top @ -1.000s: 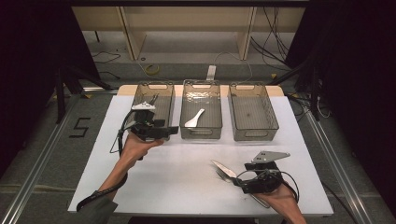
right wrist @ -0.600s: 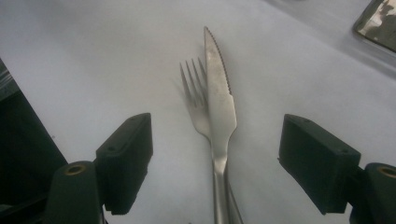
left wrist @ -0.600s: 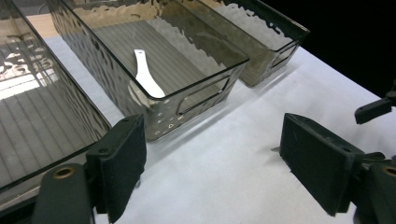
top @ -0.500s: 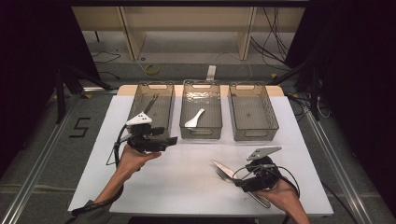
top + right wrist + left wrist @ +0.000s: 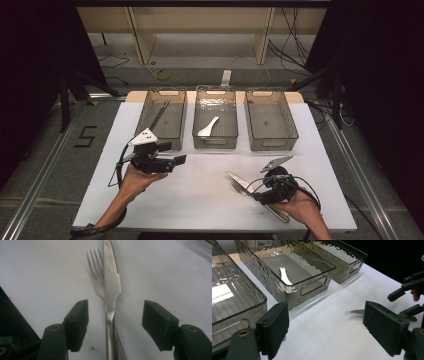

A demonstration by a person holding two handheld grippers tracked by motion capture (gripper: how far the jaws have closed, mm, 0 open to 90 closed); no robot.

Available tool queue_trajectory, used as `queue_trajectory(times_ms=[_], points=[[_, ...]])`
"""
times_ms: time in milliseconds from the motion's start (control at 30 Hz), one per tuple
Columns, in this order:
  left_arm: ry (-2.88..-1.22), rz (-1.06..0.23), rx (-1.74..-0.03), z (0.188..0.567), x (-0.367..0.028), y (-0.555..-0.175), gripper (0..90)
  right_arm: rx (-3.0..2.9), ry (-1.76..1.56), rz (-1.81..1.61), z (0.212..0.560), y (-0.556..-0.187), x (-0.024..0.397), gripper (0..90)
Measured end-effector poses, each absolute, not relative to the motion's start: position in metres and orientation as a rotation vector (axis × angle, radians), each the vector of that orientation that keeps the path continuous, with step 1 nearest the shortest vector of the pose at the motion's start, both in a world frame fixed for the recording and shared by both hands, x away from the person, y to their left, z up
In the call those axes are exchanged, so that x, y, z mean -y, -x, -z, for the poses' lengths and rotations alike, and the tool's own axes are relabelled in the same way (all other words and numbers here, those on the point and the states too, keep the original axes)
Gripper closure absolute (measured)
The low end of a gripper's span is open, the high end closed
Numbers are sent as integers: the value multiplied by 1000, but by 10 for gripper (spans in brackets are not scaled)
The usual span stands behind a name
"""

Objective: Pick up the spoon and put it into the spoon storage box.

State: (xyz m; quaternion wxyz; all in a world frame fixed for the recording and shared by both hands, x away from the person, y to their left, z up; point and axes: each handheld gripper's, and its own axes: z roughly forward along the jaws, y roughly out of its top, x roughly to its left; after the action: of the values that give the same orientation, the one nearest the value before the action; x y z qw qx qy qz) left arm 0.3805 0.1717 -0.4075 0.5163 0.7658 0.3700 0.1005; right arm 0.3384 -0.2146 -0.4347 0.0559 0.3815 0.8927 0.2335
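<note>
- The worktop [image 5: 200, 200], covered in white, runs wide between dark floor on both sides; its near half is open room, bare except for the cutlery at the right.
- Three clear bins stand in a row along the far edge: the left bin [image 5: 163, 131], the middle bin [image 5: 215, 142] and the right bin [image 5: 272, 140], narrow gaps between them.
- The middle bin holds a white spoon [image 5: 208, 127]; a thin dark utensil [image 5: 159, 114] leans in the left bin.
- The left gripper [image 5: 176, 161] hovers over the worktop just in front of the left bin, its fingers [image 5: 274, 327] wide apart with nothing between them, pointing across toward the right.
- The right gripper [image 5: 261, 191] sits low near the front right edge, the hand [image 5: 300, 207] behind it close to the worktop's rim.
- Its fingers [image 5: 77, 322] have just been closing in but are apart from the metal, one on each side.
- The knife [image 5: 111, 285] and the fork [image 5: 96, 277] lie flat on the worktop, side by side and touching, handles running between those fingers, tips pointing away towards the centre.
</note>
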Motion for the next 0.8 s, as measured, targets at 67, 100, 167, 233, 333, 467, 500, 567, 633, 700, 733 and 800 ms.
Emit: queue_trajectory(times_ms=[67, 100, 167, 233, 333, 467, 500, 567, 633, 700, 733, 800], points=[[-1843, -258, -881, 407, -175, -377, 200, -2719, -1159, -697, 437, -339, 213, 419], [-1846, -265, -880, 408, -176, -375, 199, -2724, -1153, -691, 438, -339, 213, 426], [-1835, -276, -883, 408, -180, -370, 199, -2736, -1157, -677, 440, -339, 212, 436], [-1832, -277, -887, 409, -183, -368, 198, -2742, -1158, -668, 441, -339, 211, 447], [-1829, -264, -894, 411, -186, -364, 190, -2755, -1153, -659, 444, -339, 210, 463], [-1831, -258, -883, 412, -187, -361, 187, -2765, -1144, -637, 445, -338, 209, 474], [-1829, -256, -879, 412, -187, -360, 185, -2765, -1142, -636, 446, -337, 210, 480], [-1829, -244, -875, 414, -187, -358, 179, -2764, -1148, -633, 445, -336, 210, 488], [-1837, -249, -868, 414, -186, -357, 175, -2758, -1151, -632, 445, -336, 211, 498], [-1833, -252, -864, 414, -185, -355, 173, -2766, -1146, -633, 445, -335, 213, 507], [-1835, -252, -860, 414, -185, -355, 173, -2765, -1152, -629, 446, -335, 213, 509], [-1834, -250, -860, 414, -185, -353, 172, -2772, -1146, -619, 447, -335, 213, 511]])
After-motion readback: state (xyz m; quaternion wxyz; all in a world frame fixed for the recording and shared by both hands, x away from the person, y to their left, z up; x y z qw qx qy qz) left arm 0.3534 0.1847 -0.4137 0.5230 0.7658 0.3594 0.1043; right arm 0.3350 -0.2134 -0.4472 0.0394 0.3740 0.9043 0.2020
